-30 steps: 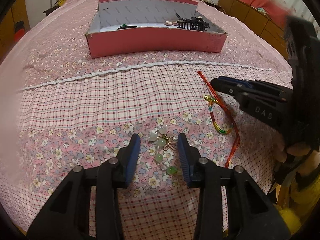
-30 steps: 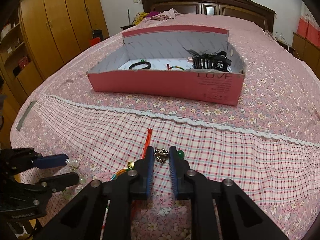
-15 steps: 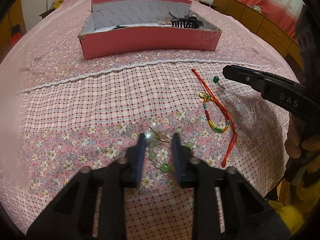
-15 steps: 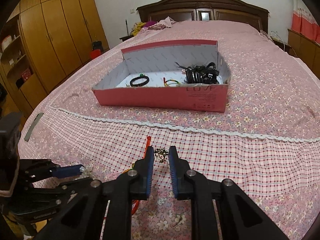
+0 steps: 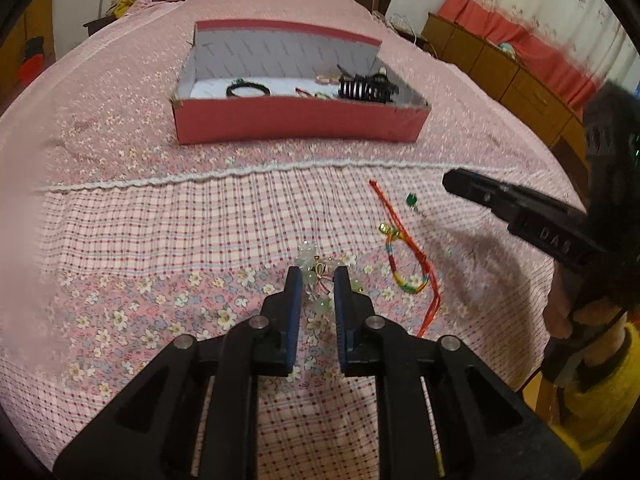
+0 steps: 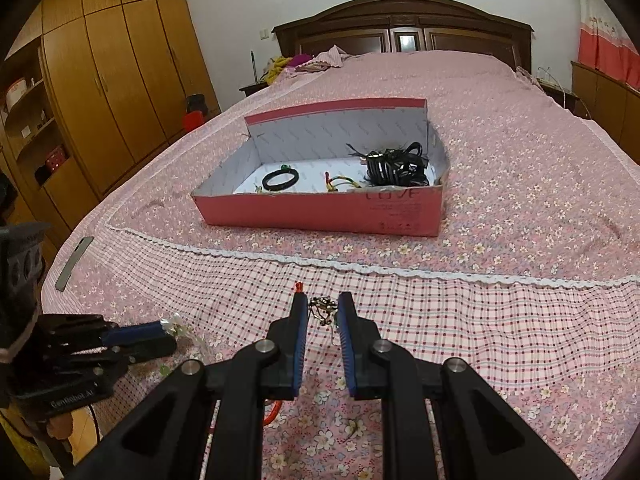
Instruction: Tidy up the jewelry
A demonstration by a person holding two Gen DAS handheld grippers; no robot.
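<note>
My left gripper (image 5: 316, 286) is shut on a pale green bead bracelet (image 5: 310, 276) and holds it just above the bed; it also shows in the right wrist view (image 6: 168, 330). My right gripper (image 6: 323, 312) is shut on a small metal charm (image 6: 322, 308) with a green bead, which hangs under it in the left wrist view (image 5: 411, 200). A red cord bracelet with rainbow beads (image 5: 400, 252) lies on the checked sheet between the grippers. The open pink box (image 6: 320, 210) stands further up the bed and holds a black hair tie (image 6: 280, 179), a cord bracelet and black hair clips (image 6: 396, 168).
The bed has a pink floral cover with a white lace seam (image 6: 360, 266). A grey strip (image 6: 74, 262) lies at the bed's left edge. Wooden wardrobes (image 6: 100, 100) stand on the left, a headboard (image 6: 404, 36) at the far end, low cabinets (image 5: 500, 68) on the right.
My left gripper closed on the green bead bracelet and lifted it. My right gripper rose with the charm, away from the sheet. The red cord bracelet stayed put.
</note>
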